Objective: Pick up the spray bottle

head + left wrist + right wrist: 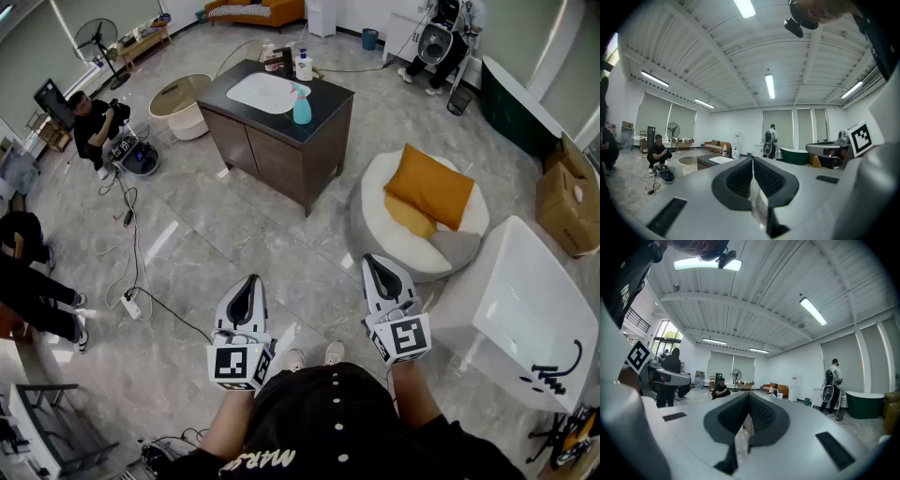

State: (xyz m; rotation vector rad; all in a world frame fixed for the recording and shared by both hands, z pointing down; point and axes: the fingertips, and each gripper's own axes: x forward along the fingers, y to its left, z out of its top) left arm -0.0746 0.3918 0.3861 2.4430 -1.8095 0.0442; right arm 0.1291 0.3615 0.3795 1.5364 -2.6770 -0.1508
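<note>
Nearest lens: black shirt [319, 412] with white buttons, forearms reaching forward. Just ahead, left hand-held gripper [249, 283] held level over grey tiled floor [187, 253], jaws pressed together, nothing between them. Alongside, right hand-held gripper [373, 264] level as well, jaws pressed together, likewise empty. Both well apart from target. Teal spray bottle [302, 105] upright on dark worktop [323, 98] of wooden vanity cabinet, at near right edge of white sink basin [262, 92]. White pump bottle [304, 66] at far side of same worktop. Right of cabinet, round white pouf [375, 225] carrying orange cushion [431, 186]. White bathtub [525, 309] at far right. Crouching person [94, 122] at left, near cables on floor.
</note>
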